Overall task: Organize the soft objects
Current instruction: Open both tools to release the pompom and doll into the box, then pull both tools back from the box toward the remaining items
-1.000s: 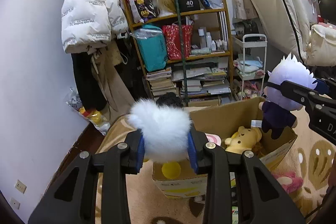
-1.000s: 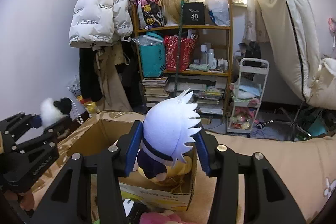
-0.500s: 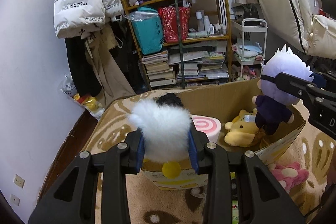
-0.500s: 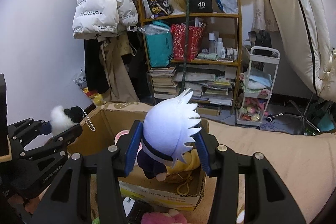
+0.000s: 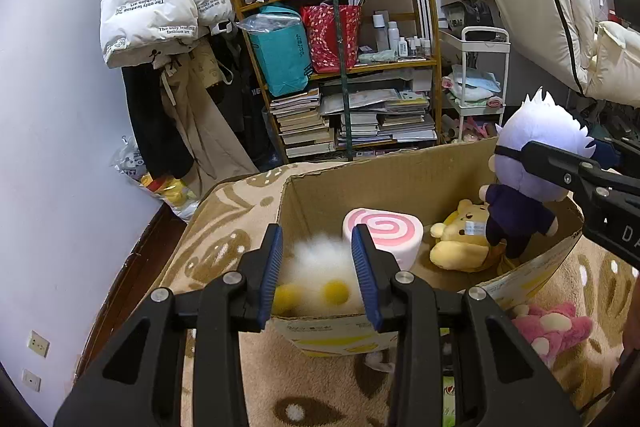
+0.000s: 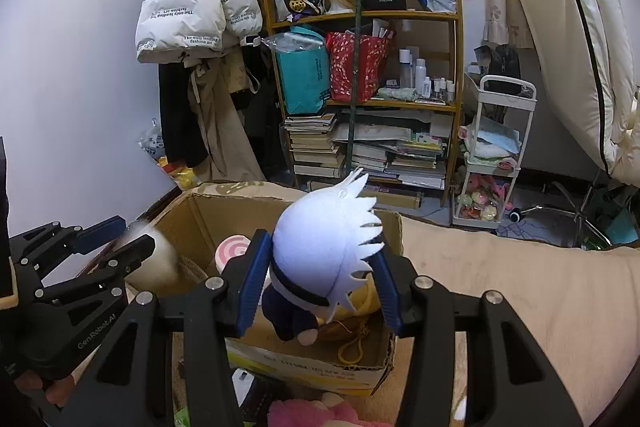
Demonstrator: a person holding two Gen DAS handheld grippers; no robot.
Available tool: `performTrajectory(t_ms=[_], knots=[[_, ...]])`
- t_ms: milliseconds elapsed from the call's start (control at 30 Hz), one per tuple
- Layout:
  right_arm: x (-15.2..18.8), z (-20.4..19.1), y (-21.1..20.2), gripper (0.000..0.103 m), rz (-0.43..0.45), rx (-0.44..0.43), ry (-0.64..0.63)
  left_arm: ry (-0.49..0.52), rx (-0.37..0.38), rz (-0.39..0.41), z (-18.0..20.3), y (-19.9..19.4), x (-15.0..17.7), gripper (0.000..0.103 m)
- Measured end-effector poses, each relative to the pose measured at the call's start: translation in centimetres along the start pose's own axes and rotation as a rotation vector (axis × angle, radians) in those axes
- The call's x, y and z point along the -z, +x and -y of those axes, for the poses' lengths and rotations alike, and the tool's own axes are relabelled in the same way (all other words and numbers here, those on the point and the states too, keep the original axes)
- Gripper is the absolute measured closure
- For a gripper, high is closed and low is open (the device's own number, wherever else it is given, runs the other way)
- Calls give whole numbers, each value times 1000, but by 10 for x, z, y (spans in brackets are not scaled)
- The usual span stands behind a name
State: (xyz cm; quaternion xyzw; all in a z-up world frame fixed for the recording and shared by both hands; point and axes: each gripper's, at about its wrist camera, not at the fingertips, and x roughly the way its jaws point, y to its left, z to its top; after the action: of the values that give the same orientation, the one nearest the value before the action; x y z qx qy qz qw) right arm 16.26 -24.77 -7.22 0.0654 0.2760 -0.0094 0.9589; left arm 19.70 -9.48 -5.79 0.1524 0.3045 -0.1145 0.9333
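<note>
Risk first: your left gripper hangs open, the fluffy white plush toy with yellow feet blurred between its blue pads over the cardboard box. Your right gripper clamps the white-haired, dark-suited doll above the box; released off-centre, it may catch the rim.

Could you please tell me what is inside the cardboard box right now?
Inside the cardboard box lie a pink swirl cushion, a yellow bear plush and a white fluffy toy. The white-haired doll hides the far corner.
</note>
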Motion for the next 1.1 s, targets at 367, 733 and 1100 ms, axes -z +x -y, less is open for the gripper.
performTrajectory(t_ms=[367, 733, 1100], knots=[[2, 1, 4, 34, -41, -27, 8, -29, 9, -28, -9, -10, 1, 66], [0, 8, -23, 15, -48, -38, 85, -34, -4, -25, -19, -44, 7, 46], [5, 2, -60, 1, -53, -18, 77, -34, 16, -122, -22, -72, 18, 27]])
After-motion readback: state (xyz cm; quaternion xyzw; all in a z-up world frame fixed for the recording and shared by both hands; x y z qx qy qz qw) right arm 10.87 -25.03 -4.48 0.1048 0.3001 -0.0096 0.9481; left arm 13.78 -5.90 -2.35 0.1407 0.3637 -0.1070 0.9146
